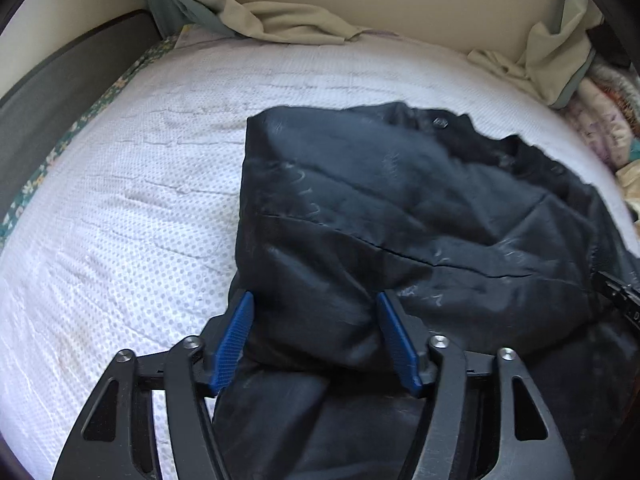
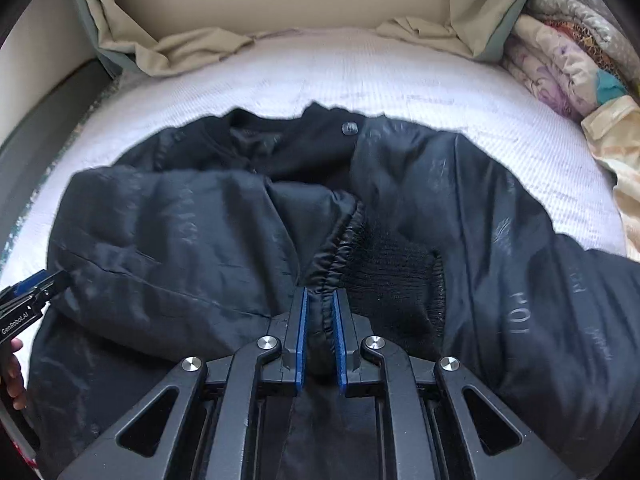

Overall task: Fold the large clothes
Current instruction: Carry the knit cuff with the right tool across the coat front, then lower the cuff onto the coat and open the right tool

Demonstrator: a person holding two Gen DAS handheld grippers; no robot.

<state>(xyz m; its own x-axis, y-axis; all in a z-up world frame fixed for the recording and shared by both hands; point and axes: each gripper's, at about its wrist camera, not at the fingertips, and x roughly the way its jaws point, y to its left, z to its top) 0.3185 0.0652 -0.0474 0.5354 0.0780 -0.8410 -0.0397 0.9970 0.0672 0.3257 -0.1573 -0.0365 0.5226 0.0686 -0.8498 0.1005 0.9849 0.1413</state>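
Observation:
A black padded jacket (image 1: 400,208) lies on the white mattress (image 1: 120,200), collar at the far side with a snap button (image 2: 350,128). In the left wrist view my left gripper (image 1: 316,300) stands wide open, its blue pads on either side of a bunched fold of the jacket's left edge. In the right wrist view my right gripper (image 2: 320,300) is shut on the jacket's gathered elastic hem (image 2: 340,256) beside the ribbed cuff (image 2: 396,276). The left gripper also shows in the right wrist view (image 2: 36,292) at the jacket's left edge.
The mattress has a floral edge (image 1: 80,120) at left beside a dark rail (image 1: 60,80). Beige sheets (image 2: 180,48) are bunched along the headboard. Folded patterned quilts (image 2: 568,60) are stacked at the right.

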